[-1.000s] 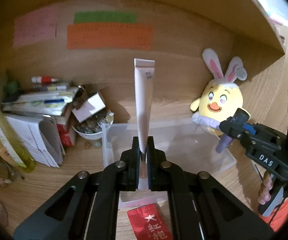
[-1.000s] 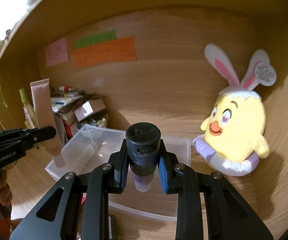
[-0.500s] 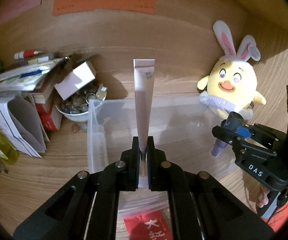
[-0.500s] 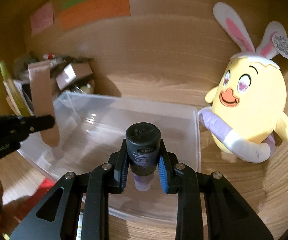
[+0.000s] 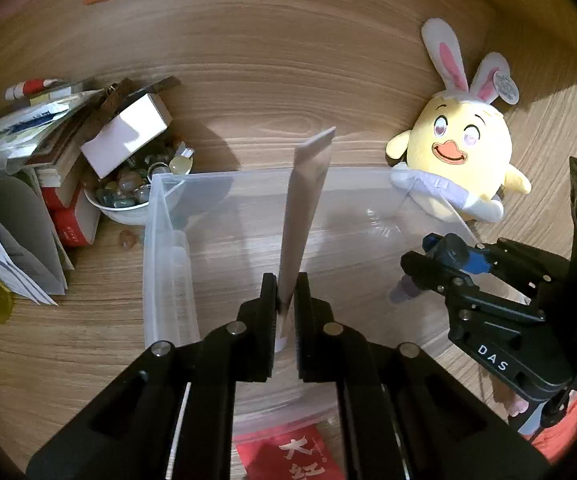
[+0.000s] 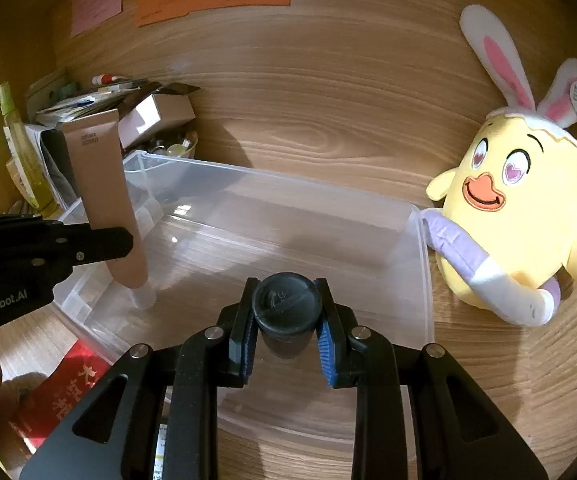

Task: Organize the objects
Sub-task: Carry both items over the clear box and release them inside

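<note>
At the far left, at nine o'clock from the clear plastic bin (image 5: 156, 240), stood a stack of books and papers (image 5: 28, 168) with a white bowl of small stones (image 5: 128, 200) just beside the bin's left wall. The left gripper (image 5: 286, 304) was pinching a pale pink tube (image 5: 304, 208) near its cap end, jaws pressed nearly together on it. The tube rose from the jaws toward twelve o'clock, crimped end up and leaning slightly to the right. In the right wrist view its clear cap (image 6: 142, 300) pointed down inside the bin's left end; contact with the floor could not be judged. A red packet (image 5: 300, 456) lay at six o'clock, just outside the bin's near wall. The right gripper (image 6: 286, 332) was clamped on a dark-capped bottle (image 6: 286, 304), blue pads against its sides, the cap facing the camera. That bottle hung over the bin's near right portion. At two o'clock from the bin, a yellow plush chick with rabbit ears (image 6: 516, 208) leaned against the wooden back panel (image 6: 328, 80), its arm touching the bin's right rim.
</note>
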Tool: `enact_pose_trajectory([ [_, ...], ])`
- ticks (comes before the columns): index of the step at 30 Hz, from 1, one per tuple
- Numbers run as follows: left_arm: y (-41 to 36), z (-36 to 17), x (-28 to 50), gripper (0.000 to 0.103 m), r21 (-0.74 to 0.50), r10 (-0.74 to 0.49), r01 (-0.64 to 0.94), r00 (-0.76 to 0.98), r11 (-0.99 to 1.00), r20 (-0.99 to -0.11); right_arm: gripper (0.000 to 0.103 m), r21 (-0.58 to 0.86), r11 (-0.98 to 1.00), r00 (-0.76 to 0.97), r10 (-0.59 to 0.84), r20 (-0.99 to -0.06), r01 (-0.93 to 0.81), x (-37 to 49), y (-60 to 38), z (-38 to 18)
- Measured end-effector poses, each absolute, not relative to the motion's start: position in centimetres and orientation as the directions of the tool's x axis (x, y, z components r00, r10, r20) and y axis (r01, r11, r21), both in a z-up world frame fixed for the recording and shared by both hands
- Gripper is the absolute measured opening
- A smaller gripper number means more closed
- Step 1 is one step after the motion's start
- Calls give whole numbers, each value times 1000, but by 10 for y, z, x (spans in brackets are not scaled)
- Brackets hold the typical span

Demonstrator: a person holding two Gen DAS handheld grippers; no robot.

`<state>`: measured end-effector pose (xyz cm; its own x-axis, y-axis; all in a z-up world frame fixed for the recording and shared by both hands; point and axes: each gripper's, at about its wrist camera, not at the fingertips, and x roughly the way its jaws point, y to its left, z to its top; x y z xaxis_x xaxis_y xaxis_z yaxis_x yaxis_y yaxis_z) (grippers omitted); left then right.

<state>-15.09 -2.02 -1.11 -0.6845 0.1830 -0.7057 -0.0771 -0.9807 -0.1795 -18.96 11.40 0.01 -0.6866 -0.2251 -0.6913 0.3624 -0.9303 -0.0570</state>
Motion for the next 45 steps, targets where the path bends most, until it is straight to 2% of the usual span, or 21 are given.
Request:
enact_pose_trajectory([
  [3,-20,-9,-150,10,-180,184,-78,-687,-981,-704,24,-58,-930,-687,-225,-691,363,-190,113,0],
  [5,-21,-8,-149,21,-180,182,-76,-689,-981,-702,26,-55,-930,-686,-226,-691,362,-191,113,0],
  [6,-22,-6,-148,24,-178,180,-76,-692,-981,-699,29,-50,-931,-684,-228,-693,361,-191,114,1],
  [8,-21,-3,-146,37,-171,177,-79,-700,-982,-692,42,-45,-934,-690,-229,-687,355,-190,116,3],
  [11,-21,5,-140,47,-158,170,-84,-720,-984,-673,50,-61,-939,-716,-215,-664,338,-187,117,10],
  [14,-21,11,-136,54,-151,166,-87,-732,-985,-661,58,-54,-942,-727,-218,-651,330,-185,121,17],
  [18,-19,21,-128,57,-124,147,-87,-749,-989,-647,66,-32,-946,-737,-230,-636,322,-181,127,28],
  [20,-18,25,-124,64,-110,135,-84,-760,-990,-636,70,-29,-947,-744,-233,-626,321,-177,129,33],
  [23,-19,33,-114,68,-93,125,-86,-780,-992,-613,80,-35,-947,-763,-235,-602,320,-168,130,42],
  [25,-19,38,-109,70,-91,126,-89,-785,-992,-606,81,-38,-946,-776,-239,-584,321,-160,131,48],
  [27,-20,41,-104,75,-90,126,-90,-788,-992,-602,82,-36,-944,-781,-250,-572,328,-152,132,54],
  [29,-21,44,-97,85,-87,121,-87,-796,-992,-593,83,-35,-942,-785,-256,-564,333,-145,131,56],
  [31,-22,45,-90,89,-77,111,-82,-804,-994,-584,84,-33,-941,-788,-263,-557,337,-138,131,59],
  [45,-30,44,-44,97,-84,114,-81,-805,-993,-582,87,11,-935,-772,-299,-561,354,-96,140,52],
])
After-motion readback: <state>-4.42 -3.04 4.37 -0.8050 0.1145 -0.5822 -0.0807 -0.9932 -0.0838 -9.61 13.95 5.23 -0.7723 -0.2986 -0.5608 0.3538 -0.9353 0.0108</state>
